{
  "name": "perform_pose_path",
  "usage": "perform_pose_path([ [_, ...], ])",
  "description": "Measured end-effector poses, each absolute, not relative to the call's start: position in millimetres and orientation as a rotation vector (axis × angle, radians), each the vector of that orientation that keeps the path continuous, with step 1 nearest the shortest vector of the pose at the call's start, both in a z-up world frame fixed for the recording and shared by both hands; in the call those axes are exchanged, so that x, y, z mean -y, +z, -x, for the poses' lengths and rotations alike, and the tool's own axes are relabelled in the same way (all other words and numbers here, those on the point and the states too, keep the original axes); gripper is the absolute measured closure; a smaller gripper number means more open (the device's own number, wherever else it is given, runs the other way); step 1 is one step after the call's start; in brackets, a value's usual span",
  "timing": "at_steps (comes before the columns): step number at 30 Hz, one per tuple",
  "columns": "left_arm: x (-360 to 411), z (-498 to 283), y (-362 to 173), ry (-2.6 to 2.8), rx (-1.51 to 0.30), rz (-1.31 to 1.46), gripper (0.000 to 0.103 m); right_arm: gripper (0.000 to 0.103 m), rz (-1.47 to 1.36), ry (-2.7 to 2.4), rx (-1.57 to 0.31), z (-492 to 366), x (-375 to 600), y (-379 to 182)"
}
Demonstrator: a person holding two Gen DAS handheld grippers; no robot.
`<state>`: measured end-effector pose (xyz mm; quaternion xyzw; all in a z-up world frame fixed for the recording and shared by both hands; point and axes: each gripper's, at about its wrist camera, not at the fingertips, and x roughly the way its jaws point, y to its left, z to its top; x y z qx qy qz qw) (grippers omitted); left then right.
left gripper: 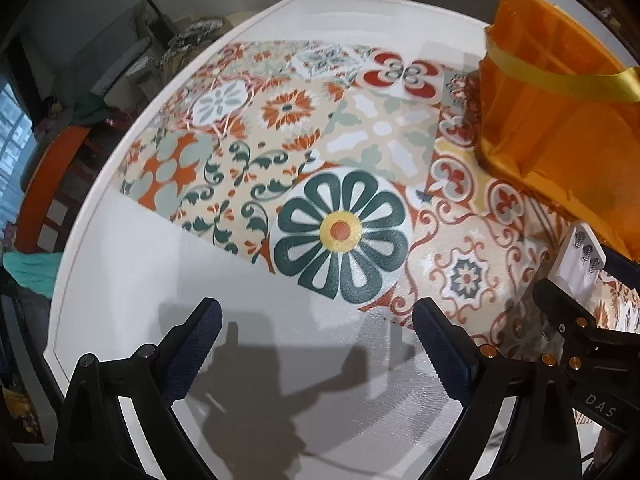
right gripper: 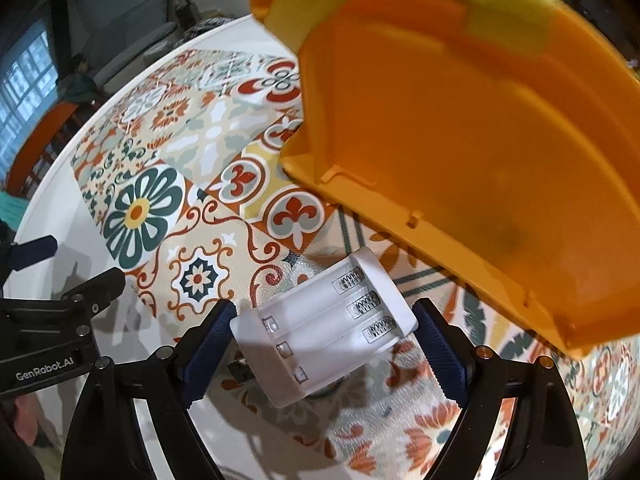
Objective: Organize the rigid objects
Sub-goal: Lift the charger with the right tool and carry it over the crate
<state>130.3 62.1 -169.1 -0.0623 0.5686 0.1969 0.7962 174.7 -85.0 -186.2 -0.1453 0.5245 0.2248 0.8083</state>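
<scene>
The right gripper pinches a white battery holder between its pads, above the patterned mat. Only this view shows its three slots with springs; the orange bin looms just ahead and to the right. The left view catches merely the holder's end, far right. The left gripper is spread with nothing between its fingers, over the white table

A white desk carries a patterned mat printed with floral tiles, one a large dark green flower. Beyond the desk's edge stand an orange chair and a window at left.
</scene>
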Motion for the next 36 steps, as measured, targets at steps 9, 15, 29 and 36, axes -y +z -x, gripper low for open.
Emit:
perform_pose_path([
  [9,-45.0,-131.0,-139.8,0.299,-1.163,0.087,0.005,0.014,0.228,0.399,-1.110,-162.7,108.4,-156.9],
  [15,-21.3,-131.3,-121.5,0.211,-1.124,0.003,0.005,0.014,0.179,0.319,-1.096,-153.0,127.7,-137.2],
  [29,-6.9,-137.7,-82.3,0.126,-1.029,-0.004,0.005,0.014,0.076,0.199,-0.990,-131.8,164.7,-81.3],
  [36,1.0,-141.7,-60.9,0.102,-0.972,-0.022,0.005,0.014,0.053,0.169,-0.934,-131.3,172.0,-57.6],
])
